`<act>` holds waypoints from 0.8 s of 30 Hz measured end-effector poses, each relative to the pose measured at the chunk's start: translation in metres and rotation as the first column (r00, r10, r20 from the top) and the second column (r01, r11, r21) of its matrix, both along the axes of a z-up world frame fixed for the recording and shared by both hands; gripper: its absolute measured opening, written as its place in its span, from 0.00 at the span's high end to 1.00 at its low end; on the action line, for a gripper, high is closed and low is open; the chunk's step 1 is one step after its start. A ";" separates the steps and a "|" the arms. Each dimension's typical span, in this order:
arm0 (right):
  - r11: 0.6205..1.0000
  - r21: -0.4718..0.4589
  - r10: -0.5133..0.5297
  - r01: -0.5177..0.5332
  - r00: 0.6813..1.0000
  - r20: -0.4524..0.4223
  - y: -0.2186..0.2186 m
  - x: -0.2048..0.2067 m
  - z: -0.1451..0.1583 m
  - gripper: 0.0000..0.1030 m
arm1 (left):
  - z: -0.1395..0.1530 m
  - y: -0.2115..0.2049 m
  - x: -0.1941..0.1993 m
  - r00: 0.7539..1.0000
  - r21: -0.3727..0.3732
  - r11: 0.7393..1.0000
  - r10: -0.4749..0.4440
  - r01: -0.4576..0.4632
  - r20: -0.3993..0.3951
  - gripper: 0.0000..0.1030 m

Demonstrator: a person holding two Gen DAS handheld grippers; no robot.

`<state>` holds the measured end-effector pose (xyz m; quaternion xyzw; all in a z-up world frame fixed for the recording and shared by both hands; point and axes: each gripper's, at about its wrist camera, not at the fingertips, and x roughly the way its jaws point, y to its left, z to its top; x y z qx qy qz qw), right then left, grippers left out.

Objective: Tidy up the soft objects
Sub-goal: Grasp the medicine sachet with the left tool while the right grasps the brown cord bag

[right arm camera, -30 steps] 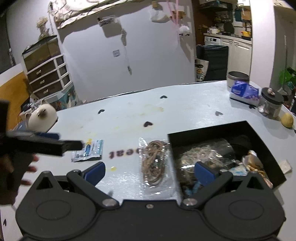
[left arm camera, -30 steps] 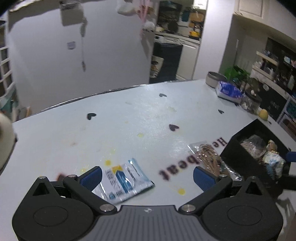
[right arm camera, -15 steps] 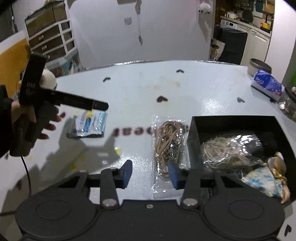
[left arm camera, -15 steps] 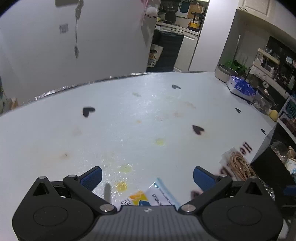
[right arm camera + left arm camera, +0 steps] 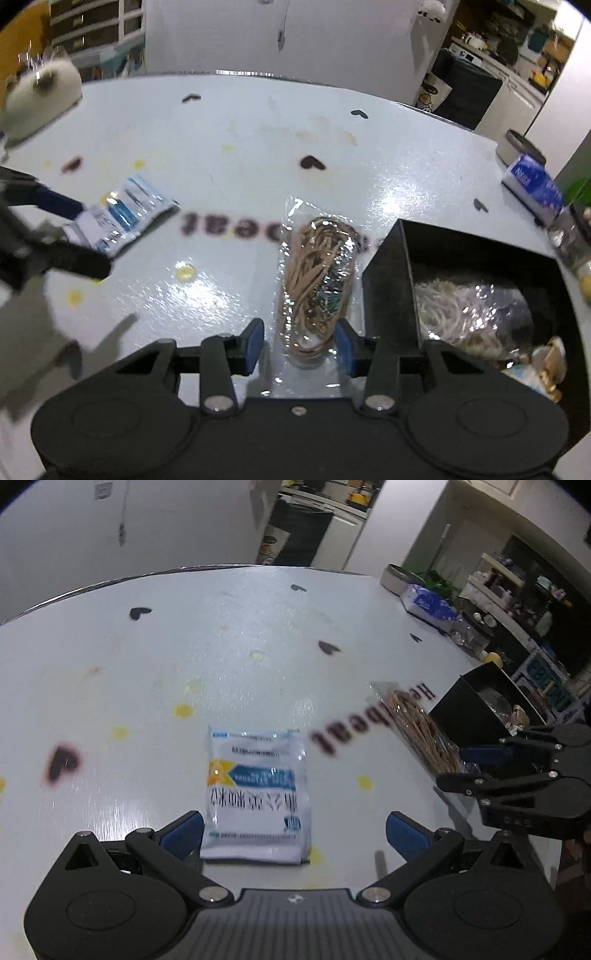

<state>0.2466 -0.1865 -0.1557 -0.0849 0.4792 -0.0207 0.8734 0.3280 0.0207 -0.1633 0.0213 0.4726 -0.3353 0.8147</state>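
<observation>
While right gripper [image 5: 300, 345] closes around rubber-band bag [image 5: 316, 280], left gripper [image 5: 294, 830] gapes; contact unclear.

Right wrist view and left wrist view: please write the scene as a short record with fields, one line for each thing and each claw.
table: white tabletop with dark heart marks
rubber band bag: clear bag of tan bands, flat beside the black box
black box: open, already holds a bag of pale bands
blue-white packet: flat on the table
right claw: closing, bag end between its jaws
left claw: open around the packet's near end
</observation>
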 end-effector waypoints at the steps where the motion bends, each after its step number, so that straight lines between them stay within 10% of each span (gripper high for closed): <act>1: 1.000 -0.018 0.008 -0.008 1.000 -0.006 0.001 0.001 -0.001 0.60 | 0.000 0.000 -0.003 1.000 0.003 1.000 0.025 -0.025 -0.002 0.00; 10: 0.991 -0.078 0.108 -0.111 0.993 -0.039 0.016 -0.010 -0.007 0.80 | 0.003 -0.026 0.001 0.990 0.148 0.985 0.073 -0.090 0.117 0.04; 24: 0.931 0.303 0.259 -0.205 0.954 -0.150 0.014 -0.075 0.014 0.81 | 0.000 -0.035 0.000 0.978 0.238 0.963 0.083 -0.129 0.192 0.37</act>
